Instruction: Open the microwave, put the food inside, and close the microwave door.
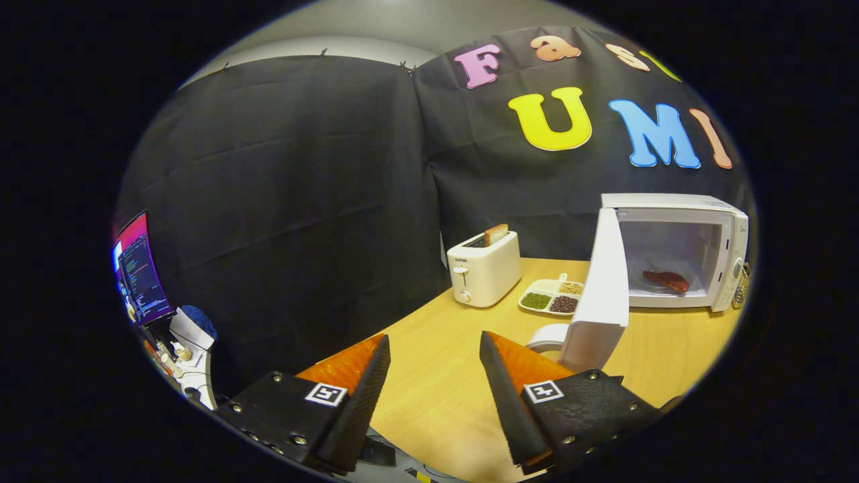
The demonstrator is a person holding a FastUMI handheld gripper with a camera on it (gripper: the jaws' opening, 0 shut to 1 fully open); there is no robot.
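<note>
Here the tool (435, 376) is held spread and empty above the bench (443, 376). Beyond it, the food (666, 280) is seen inside the microwave (678, 248), whose door (599, 295) is swung open.

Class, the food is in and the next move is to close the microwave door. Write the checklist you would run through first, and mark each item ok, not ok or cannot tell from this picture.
1. Food lies fully inside the microwave, on its plate: ok.
2. Door stands wide open, swung toward the claw, ready to be pushed: ok.
3. Claw is open and holds nothing: ok.
4. Claw is already at the door: not ok; the door is ahead of the fingers and off to one side.
5. Door's swing is free of the sectioned tray: cannot tell; the door hides part of it.
6. White object at the door's foot is out of its way: cannot tell.
</note>
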